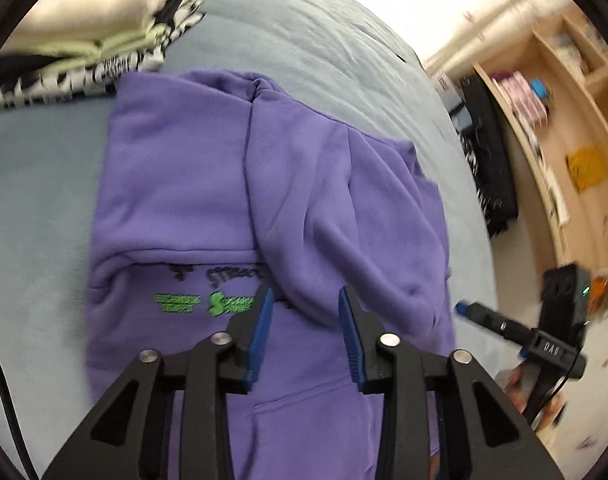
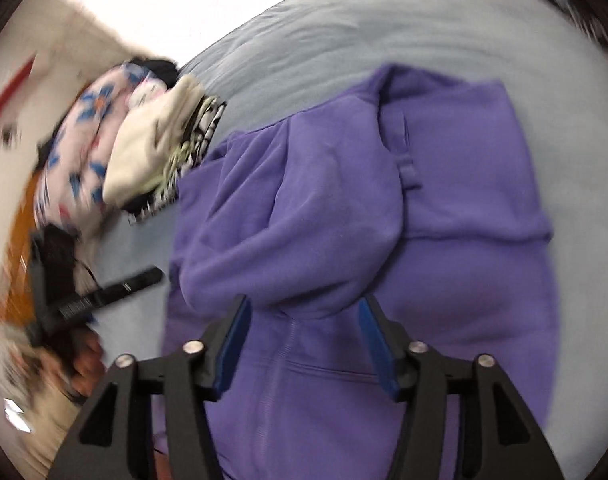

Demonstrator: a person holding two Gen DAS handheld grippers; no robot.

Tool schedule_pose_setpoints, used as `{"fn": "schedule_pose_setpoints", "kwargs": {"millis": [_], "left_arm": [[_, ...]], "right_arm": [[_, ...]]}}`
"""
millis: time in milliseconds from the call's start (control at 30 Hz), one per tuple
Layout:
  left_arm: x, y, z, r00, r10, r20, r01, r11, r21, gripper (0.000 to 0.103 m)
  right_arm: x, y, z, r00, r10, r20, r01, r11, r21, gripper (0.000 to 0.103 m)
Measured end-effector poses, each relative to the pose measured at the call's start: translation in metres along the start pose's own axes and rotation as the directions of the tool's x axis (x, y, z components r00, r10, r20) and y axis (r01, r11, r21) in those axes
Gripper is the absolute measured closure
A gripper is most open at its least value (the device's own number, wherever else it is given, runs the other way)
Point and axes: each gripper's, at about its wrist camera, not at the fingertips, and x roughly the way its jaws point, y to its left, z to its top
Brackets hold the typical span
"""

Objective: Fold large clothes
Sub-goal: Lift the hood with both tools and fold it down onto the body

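Purple hoodie [image 1: 263, 184] lies part-folded on the blue-grey bedcover [image 1: 35, 184], directly beneath both grippers. Left gripper [image 1: 304, 304] stands parted, empty; right gripper [image 2: 304, 312] wider, empty.

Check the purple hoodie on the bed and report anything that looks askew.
The purple hoodie is folded on the blue bedcover, but its hood lies bunched and slanted across the top instead of flat. Both claws, left and right, hang open above it, gripping nothing.
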Motion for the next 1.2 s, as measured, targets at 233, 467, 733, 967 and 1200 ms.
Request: {"fn": "schedule_pose_setpoints", "kwargs": {"millis": [233,467,733,967,1200], "left_arm": [[0.041,0.013,0.018,0.997,-0.063,-0.050,0.057,0.992,-0.109,0.051],[0.086,0.013,0.026,0.982,-0.103,-0.161,0.085,0.990,-0.112,0.045],[0.099,-0.017,0.031,0.983,-0.140,-0.119,0.142,0.990,0.002,0.089],[0.050,-0.058,0.047,0.978,-0.132,0.160,0.103,0.979,0.177,0.092],[0.063,-0.027,0.019,0.984,-0.070,0.166,0.027,0.968,0.249,0.092]], "right_arm": [[0.042,-0.025,0.023,0.997,0.023,-0.074,-0.006,0.977,0.212,0.037],[0.075,-0.041,0.037,0.990,0.062,-0.126,-0.023,0.957,0.290,0.037],[0.081,-0.026,0.040,0.990,0.070,-0.121,-0.049,0.984,0.171,0.072],[0.034,0.015,0.055,0.978,0.156,0.137,-0.147,0.986,-0.072,0.075],[0.058,-0.005,0.040,0.982,0.111,0.150,-0.087,0.983,-0.160,0.074]]}}
